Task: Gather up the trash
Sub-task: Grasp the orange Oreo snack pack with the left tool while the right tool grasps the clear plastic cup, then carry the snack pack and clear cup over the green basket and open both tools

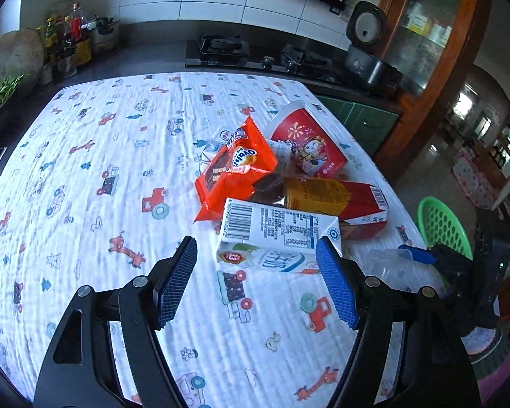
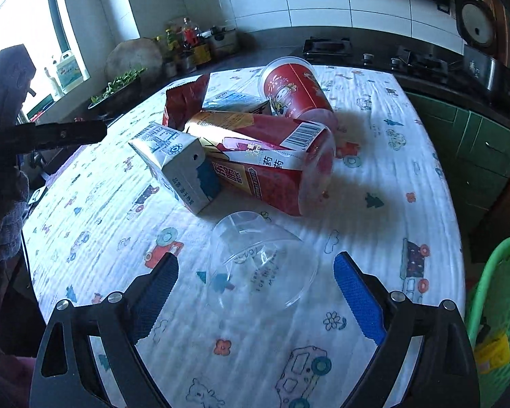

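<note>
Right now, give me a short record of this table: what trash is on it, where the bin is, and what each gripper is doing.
surface: table with a cartoon-print cloth
trash pile: orange snack wrapper, white milk carton, red drink carton, red paper cup on its side
apart from pile: clear plastic cup, lying on its side
bin: green basket beside the table edge
left gripper: open, empty, aimed at the white milk carton
right gripper: open, around the clear plastic cup, not yet closed on it
</note>
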### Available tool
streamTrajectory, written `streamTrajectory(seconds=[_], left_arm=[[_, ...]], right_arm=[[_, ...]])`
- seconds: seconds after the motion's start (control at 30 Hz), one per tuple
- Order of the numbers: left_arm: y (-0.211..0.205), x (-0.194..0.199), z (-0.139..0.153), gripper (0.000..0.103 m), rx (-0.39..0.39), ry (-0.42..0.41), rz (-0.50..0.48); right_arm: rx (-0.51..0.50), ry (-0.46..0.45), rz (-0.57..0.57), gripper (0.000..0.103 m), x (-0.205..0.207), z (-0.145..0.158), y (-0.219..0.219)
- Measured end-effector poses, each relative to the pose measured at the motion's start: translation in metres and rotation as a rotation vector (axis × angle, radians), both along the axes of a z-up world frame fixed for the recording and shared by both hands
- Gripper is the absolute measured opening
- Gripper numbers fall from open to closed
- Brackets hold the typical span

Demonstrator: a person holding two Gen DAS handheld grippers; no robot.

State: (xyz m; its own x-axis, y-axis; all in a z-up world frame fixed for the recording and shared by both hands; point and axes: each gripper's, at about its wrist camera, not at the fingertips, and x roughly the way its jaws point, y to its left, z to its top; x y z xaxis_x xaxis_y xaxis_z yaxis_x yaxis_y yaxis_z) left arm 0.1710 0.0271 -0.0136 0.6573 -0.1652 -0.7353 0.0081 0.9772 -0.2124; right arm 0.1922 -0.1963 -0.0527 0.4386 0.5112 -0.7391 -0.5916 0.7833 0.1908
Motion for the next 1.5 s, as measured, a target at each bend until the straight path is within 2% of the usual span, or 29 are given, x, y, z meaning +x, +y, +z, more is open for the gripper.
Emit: streamTrajectory(seconds=[0.37,0.5,0.7,0.77,0.83,0.97,1.1,1.23,1.5], left_arm=[[-0.001,0.062,-0.012,0.072,0.071,0.002,-0.005],[0.000,0.075,-0.019,0.070,0.076,0.004,-0.016],[0.004,0.083,-0.023,0.055,0.078,-0.012,-0.023],[0.008,0.084,-0.023,0.043,0.068,-0.016,-0.018],[0.011,0.084,-0.022,0.035,0.060,-0.021,-0.019],[0.018,0.080,-0.018,0.027,0.053,-0.043,-0.001],[0.027,0.073,-0.009,0.025,0.036,-0.068,0.012],[0.036,0.063,0.003,0.018,0.011,-0.095,0.017],[0.043,0.041,0.036,0.015,-0.057,-0.155,0.007]], right_arm=[[-0.017,0.036,-0.002,0.090,0.016,-0.012,0.005],[-0.018,0.039,-0.008,0.082,0.018,-0.013,0.005],[-0.044,0.031,-0.006,0.069,0.016,-0.015,0.009],[-0.046,0.029,-0.005,0.063,0.015,-0.014,0.010],[-0.050,0.024,-0.009,0.062,0.014,-0.014,0.011],[-0.048,0.014,-0.021,0.062,0.009,-0.012,0.009],[-0.031,0.004,-0.035,0.062,0.002,-0.006,0.007],[-0.017,-0.010,-0.045,0.062,-0.004,0.002,0.005],[0.022,-0.040,-0.089,0.061,-0.019,0.019,-0.004]])
